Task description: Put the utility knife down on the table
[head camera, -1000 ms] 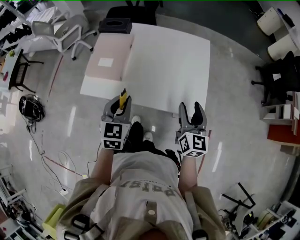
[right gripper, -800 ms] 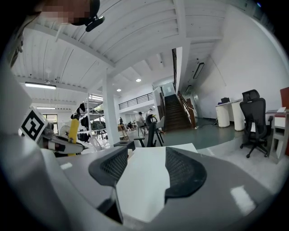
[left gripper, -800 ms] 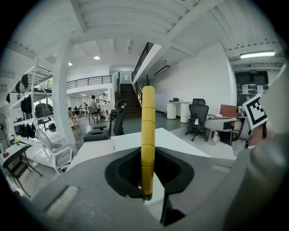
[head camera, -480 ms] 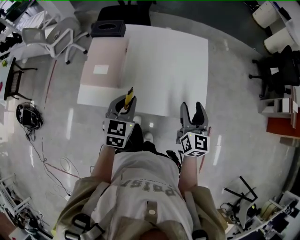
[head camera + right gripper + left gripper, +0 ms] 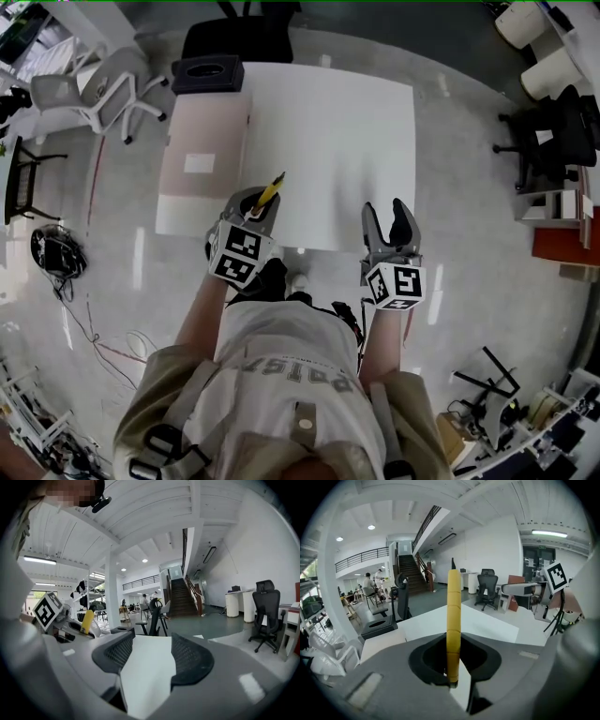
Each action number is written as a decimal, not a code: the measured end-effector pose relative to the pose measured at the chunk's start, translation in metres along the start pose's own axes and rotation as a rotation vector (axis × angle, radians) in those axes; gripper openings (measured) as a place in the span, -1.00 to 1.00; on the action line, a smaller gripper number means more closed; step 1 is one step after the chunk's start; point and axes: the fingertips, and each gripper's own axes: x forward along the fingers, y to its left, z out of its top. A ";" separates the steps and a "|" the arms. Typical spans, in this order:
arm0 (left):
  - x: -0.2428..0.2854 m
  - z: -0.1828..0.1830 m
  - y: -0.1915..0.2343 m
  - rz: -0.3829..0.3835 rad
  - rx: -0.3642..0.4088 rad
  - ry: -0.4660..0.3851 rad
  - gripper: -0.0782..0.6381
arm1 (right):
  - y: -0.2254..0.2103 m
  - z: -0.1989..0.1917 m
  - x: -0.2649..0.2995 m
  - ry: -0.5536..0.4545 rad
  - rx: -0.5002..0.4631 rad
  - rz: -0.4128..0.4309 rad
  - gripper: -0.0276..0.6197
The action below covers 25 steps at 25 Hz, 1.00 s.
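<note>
My left gripper (image 5: 253, 202) is shut on a yellow utility knife (image 5: 270, 190), whose tip leans up and to the right over the near edge of the white table (image 5: 328, 122). In the left gripper view the knife (image 5: 453, 611) stands upright between the jaws (image 5: 451, 660), with the table (image 5: 492, 626) beyond it. At the same near edge, my right gripper (image 5: 387, 217) is open and holds nothing. The right gripper view shows only the tabletop (image 5: 147, 667) between its jaws (image 5: 149, 656), and the knife (image 5: 86, 620) shows far left.
A pale pink table (image 5: 202, 155) with a white sheet joins the white table on the left. Behind it stands a black bin (image 5: 208, 73). White chairs (image 5: 89, 94) are at the far left, black office chairs (image 5: 553, 141) at the right, and cables (image 5: 56, 248) lie on the floor.
Both grippers have moved forward to the table's near edge. The left gripper has turned to the right, so the knife now leans right over the table instead of pointing straight ahead.
</note>
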 end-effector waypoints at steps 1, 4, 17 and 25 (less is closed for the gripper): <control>0.005 -0.002 0.001 -0.019 0.014 0.016 -0.63 | 0.002 0.000 0.005 0.009 -0.014 0.014 -0.17; 0.018 -0.005 0.004 -0.079 0.076 0.070 -0.63 | 0.011 -0.001 0.020 0.042 -0.082 0.061 -0.17; 0.047 -0.027 0.028 -0.279 0.387 0.231 -0.63 | 0.076 -0.010 0.067 0.194 -0.303 0.332 -0.17; 0.063 -0.042 0.015 -0.380 0.536 0.295 -0.63 | 0.123 -0.027 0.082 0.351 -0.444 0.575 -0.17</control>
